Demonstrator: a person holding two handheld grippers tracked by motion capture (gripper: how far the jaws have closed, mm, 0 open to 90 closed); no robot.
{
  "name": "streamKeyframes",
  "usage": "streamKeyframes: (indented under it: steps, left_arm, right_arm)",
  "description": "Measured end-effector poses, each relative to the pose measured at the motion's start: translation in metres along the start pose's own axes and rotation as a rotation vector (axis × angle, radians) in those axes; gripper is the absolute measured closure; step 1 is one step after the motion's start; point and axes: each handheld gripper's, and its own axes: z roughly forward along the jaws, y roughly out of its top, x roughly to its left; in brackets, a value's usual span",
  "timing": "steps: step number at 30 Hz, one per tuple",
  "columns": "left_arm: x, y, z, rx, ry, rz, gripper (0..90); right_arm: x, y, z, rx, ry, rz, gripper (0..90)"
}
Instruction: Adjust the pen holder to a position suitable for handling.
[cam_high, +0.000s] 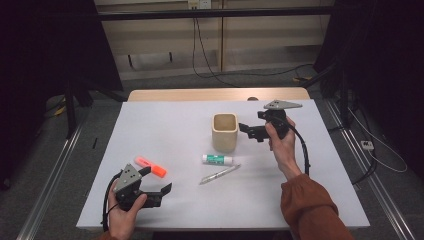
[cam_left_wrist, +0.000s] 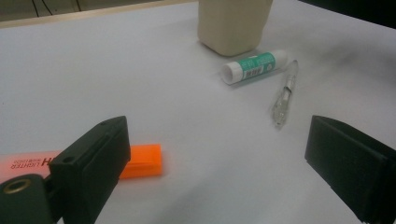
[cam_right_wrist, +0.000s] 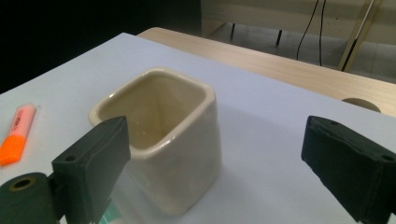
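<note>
One orange highlighter (cam_left_wrist: 93, 163) reads "LIGHTER".

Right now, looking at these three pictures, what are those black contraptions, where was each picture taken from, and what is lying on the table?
They are hand-held tools with two black jaws; a person holds one in each hand. The high view looks down on the white table. The other two pictures come from cameras riding on each tool. The left gripper rests near an orange highlighter; the right gripper hovers beside a cream cup. In front of the cup lie a glue stick and a clear pen. Both sets of jaws stand open, holding nothing.
</note>
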Motion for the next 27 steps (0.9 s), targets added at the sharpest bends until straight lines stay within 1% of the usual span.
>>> streamKeyframes:
  steps: [2,3,4,6,8,9,11,12,13,17,22,23,24,27]
  left_arm:
    - [0.000,0.000,0.000,0.002,0.000,0.005,6.7]
    - [0.000,0.000,0.000,0.000,0.001,0.003,6.7]
    - [0.000,0.000,-0.001,-0.005,0.004,0.009,6.9]
    - [0.000,0.000,-0.001,-0.009,0.005,0.014,6.9]
    - [0.000,-0.001,-0.001,-0.006,0.001,0.007,6.9]
    - [0.001,-0.001,-0.001,-0.001,0.003,0.012,6.9]
    - [0.001,-0.001,-0.001,-0.004,0.001,-0.002,6.9]
    - [0.001,-0.001,-0.001,-0.005,0.003,-0.002,6.9]
    - [0.001,-0.001,-0.001,-0.006,0.002,-0.001,6.9]
    - [0.001,-0.001,-0.001,-0.005,0.002,0.004,6.9]
    - [0.002,-0.001,-0.003,-0.004,0.007,0.006,6.9]
    - [0.002,-0.001,-0.003,-0.005,0.007,-0.001,6.9]
    - [0.002,-0.001,-0.003,-0.007,0.011,0.003,6.9]
    - [0.002,-0.001,-0.005,-0.012,0.017,-0.002,6.9]
  right_arm:
    - [0.001,-0.005,-0.003,0.004,-0.018,-0.010,8.0]
    - [0.001,-0.007,-0.005,0.010,-0.022,-0.015,7.9]
    - [0.001,-0.010,-0.006,0.017,-0.023,-0.020,7.9]
    - [0.001,-0.014,-0.010,0.022,-0.024,-0.020,7.8]
    - [0.000,-0.019,-0.015,0.026,-0.032,-0.021,7.7]
    - [-0.001,-0.022,-0.017,0.024,-0.036,-0.013,7.6]
    - [-0.002,-0.027,-0.020,0.021,-0.042,-0.006,7.7]
    - [-0.002,-0.030,-0.021,0.017,-0.045,-0.004,7.8]
    - [-0.002,-0.033,-0.022,0.016,-0.045,0.001,7.8]
    - [0.002,-0.044,-0.027,0.026,-0.045,-0.010,7.8]
    - [0.005,-0.056,-0.034,0.016,-0.043,-0.010,7.8]
    - [0.005,-0.058,-0.036,0.010,-0.048,-0.010,7.8]
    - [0.006,-0.061,-0.037,0.007,-0.048,-0.013,7.9]
    - [0.010,-0.069,-0.041,0.006,-0.049,-0.018,7.9]
